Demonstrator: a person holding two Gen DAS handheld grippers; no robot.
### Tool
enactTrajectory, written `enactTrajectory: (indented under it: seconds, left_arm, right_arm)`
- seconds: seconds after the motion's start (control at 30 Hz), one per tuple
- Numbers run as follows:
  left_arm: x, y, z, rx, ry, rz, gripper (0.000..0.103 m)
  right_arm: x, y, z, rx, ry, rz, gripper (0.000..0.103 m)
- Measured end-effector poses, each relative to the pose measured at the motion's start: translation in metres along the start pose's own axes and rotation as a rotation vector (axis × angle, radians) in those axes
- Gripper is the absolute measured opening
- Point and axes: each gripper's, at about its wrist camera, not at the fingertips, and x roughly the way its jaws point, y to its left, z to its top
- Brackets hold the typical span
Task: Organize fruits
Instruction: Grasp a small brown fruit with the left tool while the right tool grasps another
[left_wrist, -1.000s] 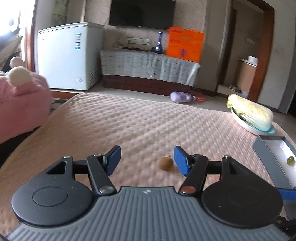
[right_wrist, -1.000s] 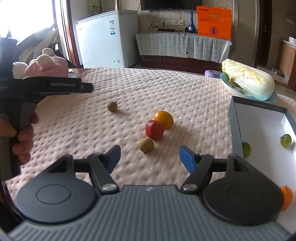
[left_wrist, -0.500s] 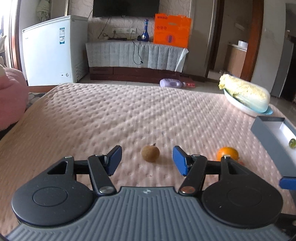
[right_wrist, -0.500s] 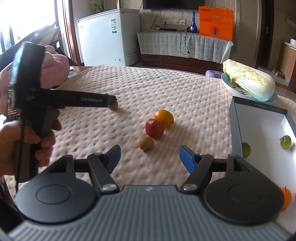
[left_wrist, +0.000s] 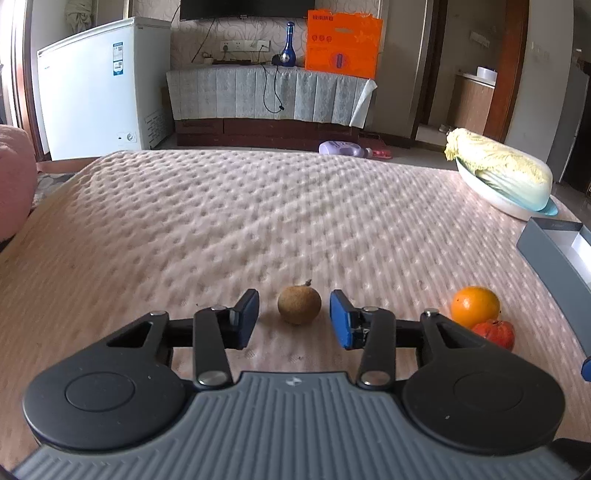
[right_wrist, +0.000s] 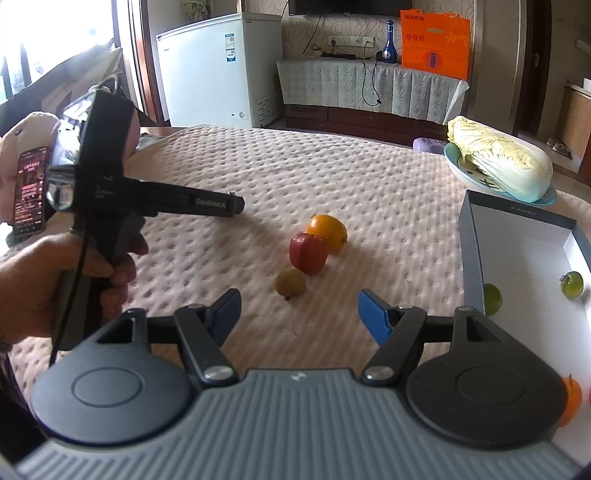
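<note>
The left tongs (left_wrist: 293, 317) are being closed around a small round brown fruit with a short stem (left_wrist: 299, 305), which is lying on the pink dimpled mattress of the bed (left_wrist: 258, 221) between the blue pads, not yet touched by either. The right tongs (right_wrist: 299, 314) are being held spread and empty above the near edge of the bed. Just beyond them, a yellow-brown pear-like fruit (right_wrist: 290, 282), a red apple (right_wrist: 308, 253) and a round orange (right_wrist: 328, 232) are clustered, touching one another. By the right edge, green fruits (right_wrist: 572, 283) are lying inside an open grey box with a white floor (right_wrist: 517, 243). A pale napa cabbage (right_wrist: 498, 158) is resting on a plate at the far right corner.
</note>
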Motion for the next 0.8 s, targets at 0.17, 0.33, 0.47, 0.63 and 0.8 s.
enactTrajectory:
  seconds: [0.17,0.33,0.47,0.63,0.8]
  left_arm:
    - [0.004,-0.002,0.0,0.004,0.0,0.011,0.039]
    - [0.006,-0.005,0.001,0.011,-0.008,0.02,0.03]
    - [0.004,-0.007,0.0,0.015,-0.007,0.027,0.03]
    - [-0.006,0.0,0.001,-0.01,-0.006,0.019,0.03]
    - [-0.016,0.011,-0.002,-0.018,-0.006,0.016,0.03]
  right_arm:
    - [0.0,-0.001,0.0,-0.004,0.001,-0.002,0.072]
    - [0.001,0.0,-0.001,-0.01,0.003,-0.01,0.072]
    - [0.005,0.0,-0.002,-0.015,0.007,-0.022,0.072]
    - [0.009,-0.003,0.001,0.003,-0.02,-0.034,0.072]
    - [0.016,-0.005,0.003,0.039,-0.024,-0.037,0.071]
